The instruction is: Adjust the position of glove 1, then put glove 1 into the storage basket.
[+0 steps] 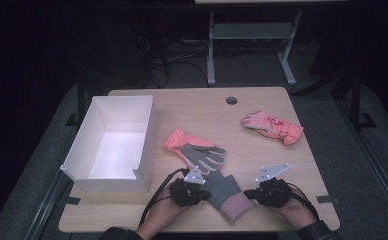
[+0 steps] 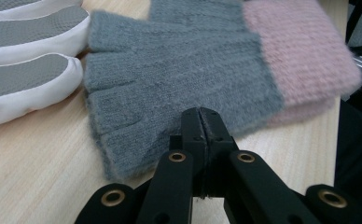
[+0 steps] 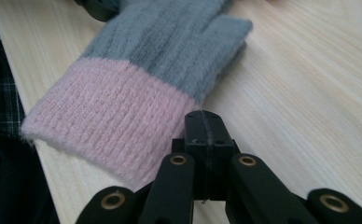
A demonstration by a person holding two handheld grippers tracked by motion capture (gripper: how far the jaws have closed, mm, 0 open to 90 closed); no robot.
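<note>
Knit glove [image 1: 225,192], grey with a pink cuff, lies flat on the desk [image 1: 262,145] near its front edge. Left claw [image 1: 202,189] sits at the glove's finger side, jaws pressed together with nothing between them. Right claw [image 1: 248,193] sits just beside the glove's pink cuff, jaws likewise together and empty. Beyond the glove lies an orange-cuffed work glove [image 1: 194,150], touching its fingertips; a white box [image 1: 113,145] stands left of that, and a pink ski glove [image 1: 272,126] lies well apart to the right.

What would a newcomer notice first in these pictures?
Probably the grey knit glove with a pink cuff at the table's near edge, flanked by the left tool and the right tool, both with jaws shut. Next, the white open box at the left.
</note>
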